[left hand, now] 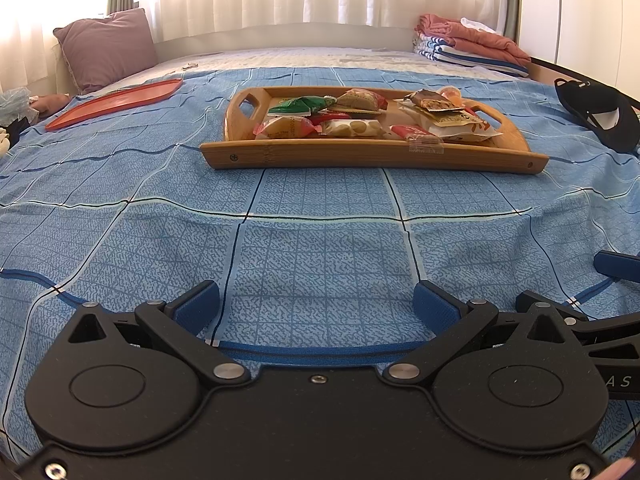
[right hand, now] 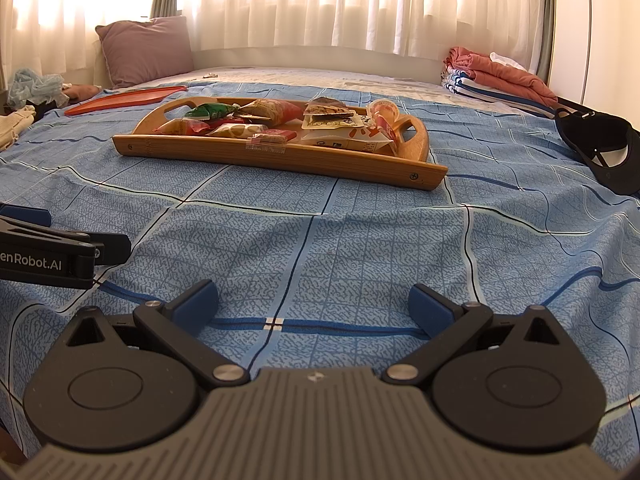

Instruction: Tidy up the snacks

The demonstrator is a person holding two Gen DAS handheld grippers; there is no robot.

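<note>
A wooden tray (left hand: 372, 157) with handles lies on the blue bed cover ahead and holds several wrapped snacks: a green packet (left hand: 300, 105), a red-and-white packet (left hand: 286, 126), a cream packet (left hand: 352, 127) and a large white packet (left hand: 460, 122). It also shows in the right wrist view (right hand: 280, 158), to the left of centre. My left gripper (left hand: 316, 304) is open and empty, low over the cover, well short of the tray. My right gripper (right hand: 314, 300) is open and empty beside it. An empty red tray (left hand: 116, 102) lies far left.
A black cap (left hand: 600, 114) lies right of the wooden tray. Folded clothes (left hand: 472, 46) sit at the back right and a purple pillow (left hand: 106, 46) at the back left. Crumpled items (right hand: 34, 88) lie at the left edge. Curtains hang behind the bed.
</note>
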